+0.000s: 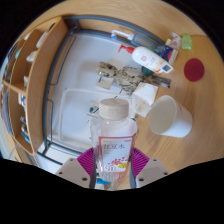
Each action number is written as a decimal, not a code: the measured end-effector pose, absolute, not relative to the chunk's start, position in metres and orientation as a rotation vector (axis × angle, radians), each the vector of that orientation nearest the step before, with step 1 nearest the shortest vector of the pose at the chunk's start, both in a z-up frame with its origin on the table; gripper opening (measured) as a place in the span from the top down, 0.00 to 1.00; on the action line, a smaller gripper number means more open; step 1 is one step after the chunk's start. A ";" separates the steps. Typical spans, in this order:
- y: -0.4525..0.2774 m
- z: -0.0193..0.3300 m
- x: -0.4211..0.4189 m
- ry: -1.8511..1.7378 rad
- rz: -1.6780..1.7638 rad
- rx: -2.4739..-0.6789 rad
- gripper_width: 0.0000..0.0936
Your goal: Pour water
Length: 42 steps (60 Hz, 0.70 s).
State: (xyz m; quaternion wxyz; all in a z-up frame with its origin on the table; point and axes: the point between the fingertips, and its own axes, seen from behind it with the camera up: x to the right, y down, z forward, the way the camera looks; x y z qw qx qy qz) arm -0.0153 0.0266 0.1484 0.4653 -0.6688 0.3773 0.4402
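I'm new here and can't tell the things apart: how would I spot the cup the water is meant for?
Start at the white sink set in the wooden counter. On the counter just to its right, beyond the gripper and the clear bottle held between its fingers, lies the white cup. It is plain, empty and tipped on its side, unlike the capped, labelled bottle.

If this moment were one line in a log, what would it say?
gripper: shut on clear plastic bottle with white cap | bottle: upright | white plastic cup: beside sink, upright | pour: not started
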 end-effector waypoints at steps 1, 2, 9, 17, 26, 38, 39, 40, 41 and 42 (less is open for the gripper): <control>0.029 0.148 -0.013 0.952 1.099 -1.629 0.50; 0.030 0.147 -0.012 0.976 1.120 -1.618 0.50; 0.040 0.139 -0.012 1.110 1.247 -1.585 0.50; 0.043 0.139 -0.013 1.232 1.365 -1.536 0.50; 0.048 0.149 0.004 1.421 1.485 -1.348 0.50; 0.052 0.154 -0.002 1.508 1.593 -1.268 0.50; 0.052 0.154 -0.003 1.505 1.591 -1.277 0.50; 0.051 0.154 -0.004 1.506 1.589 -1.282 0.50; 0.051 0.154 -0.004 1.507 1.589 -1.283 0.50; 0.051 0.154 -0.005 1.506 1.588 -1.286 0.50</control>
